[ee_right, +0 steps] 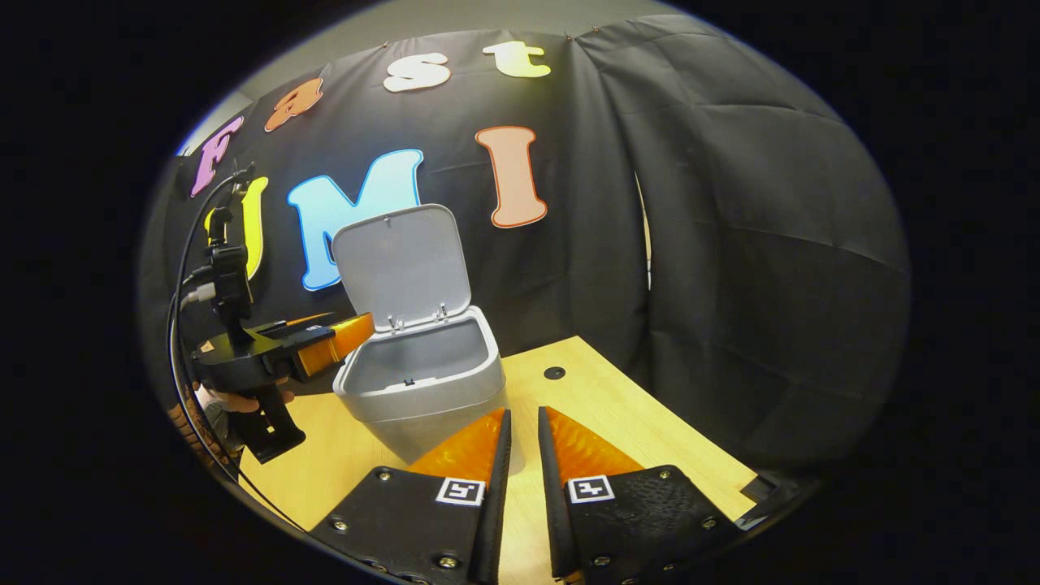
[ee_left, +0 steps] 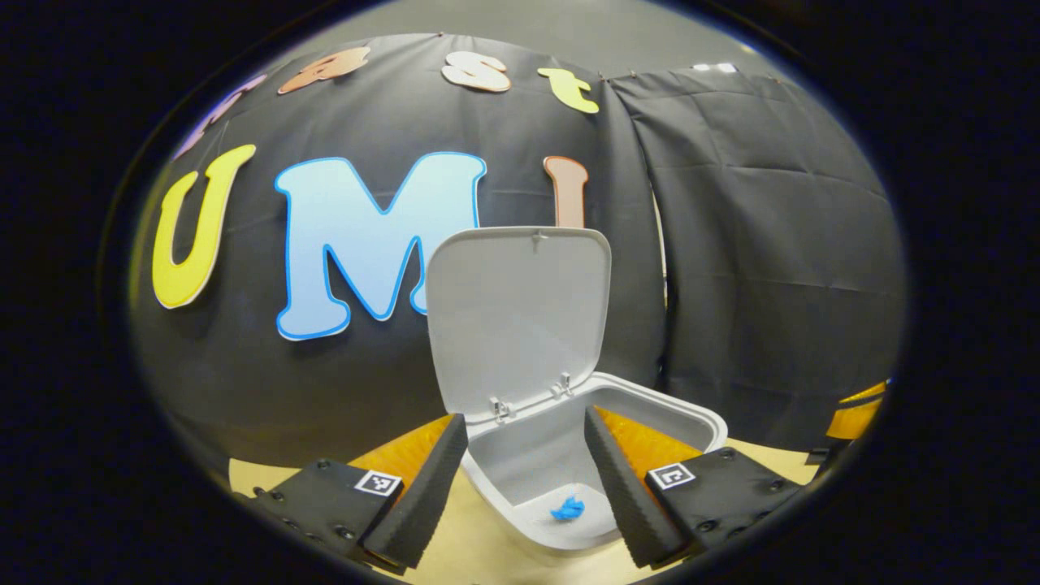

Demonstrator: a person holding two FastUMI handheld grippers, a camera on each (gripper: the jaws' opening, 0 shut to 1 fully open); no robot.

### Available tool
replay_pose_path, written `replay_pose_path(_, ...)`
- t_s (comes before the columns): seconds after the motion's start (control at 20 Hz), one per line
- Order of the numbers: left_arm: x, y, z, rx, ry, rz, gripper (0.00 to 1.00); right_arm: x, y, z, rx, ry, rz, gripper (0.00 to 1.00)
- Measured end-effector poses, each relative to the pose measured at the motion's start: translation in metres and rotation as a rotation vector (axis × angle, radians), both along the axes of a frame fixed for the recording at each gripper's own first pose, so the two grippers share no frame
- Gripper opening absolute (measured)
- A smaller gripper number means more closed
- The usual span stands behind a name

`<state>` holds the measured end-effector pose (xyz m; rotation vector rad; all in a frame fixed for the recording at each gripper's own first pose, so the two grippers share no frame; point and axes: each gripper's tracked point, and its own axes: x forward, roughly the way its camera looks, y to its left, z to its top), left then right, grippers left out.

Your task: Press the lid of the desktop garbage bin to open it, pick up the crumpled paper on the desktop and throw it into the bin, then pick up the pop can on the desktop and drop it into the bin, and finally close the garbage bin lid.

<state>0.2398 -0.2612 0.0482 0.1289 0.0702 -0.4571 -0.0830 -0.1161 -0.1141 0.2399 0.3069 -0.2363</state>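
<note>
Pale wood-grain desk [ee_right: 617, 422], lit warm, runs back to a black cloth wall [ee_right: 731, 268] that hangs in loose folds; a narrow vertical slit of light shows where two cloth panels meet. One small dark round hole [ee_right: 554, 373] sits in the desk top to the right of the bin. The grey garbage bin [ee_right: 422, 382] stands on the desk close to the cloth, its lid [ee_right: 404, 264] swung up and standing near upright on two hinges at the back rim. In the left gripper view the crumpled paper [ee_left: 567, 509], blue, lies on the bin floor, seen between the fingers. Left gripper [ee_left: 524, 455] hovers at the bin's open mouth, fingers spread wide with nothing between them; in the right gripper view it is seen side-on at the bin's left rim, held from below by a hand [ee_right: 244, 400], a cable looping up from it. Right gripper [ee_right: 520, 443] hangs over the desk in front of the bin, fingers drawn narrow with a thin gap, holding nothing. Pop can: cannot tell where it is.
</note>
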Motion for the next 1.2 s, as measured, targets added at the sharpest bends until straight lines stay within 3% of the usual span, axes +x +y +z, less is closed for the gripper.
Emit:
replay_pose_path(0.1, 0.0, 0.004, 0.001, 0.002, -0.005, 0.008, 0.99, 0.001, 0.004, -0.001, 0.001, 0.002, 0.006, 0.23)
replay_pose_path(0.4, -0.002, 0.037, 0.006, -0.001, -0.013, 0.048, 0.99, 0.014, 0.026, -0.005, 0.004, 0.01, 0.061, 0.23)
replay_pose_path(0.5, -0.004, 0.051, 0.008, -0.003, -0.016, 0.071, 0.91, 0.019, 0.036, -0.007, 0.003, 0.016, 0.088, 0.23)
replay_pose_path(0.55, -0.005, 0.058, 0.009, -0.008, -0.019, 0.084, 0.99, 0.021, 0.041, -0.007, 0.002, 0.018, 0.101, 0.23)
replay_pose_path(0.9, -0.025, 0.114, 0.016, -0.029, -0.028, 0.172, 0.99, 0.036, 0.083, -0.018, 0.005, 0.039, 0.217, 0.23)
replay_pose_path(0.95, -0.028, 0.123, 0.016, -0.033, -0.028, 0.187, 0.99, 0.04, 0.088, -0.021, 0.0, 0.045, 0.23, 0.27)
replay_pose_path(1.0, -0.031, 0.134, 0.016, -0.036, -0.027, 0.207, 0.99, 0.041, 0.095, -0.024, -0.004, 0.051, 0.252, 0.37)
replay_pose_path(1.15, -0.042, 0.167, 0.014, -0.048, -0.021, 0.267, 0.99, 0.045, 0.116, -0.034, -0.009, 0.072, 0.314, 0.37)
replay_pose_path(1.2, -0.046, 0.178, 0.012, -0.053, -0.018, 0.286, 0.99, 0.045, 0.124, -0.038, -0.008, 0.086, 0.338, 0.46)
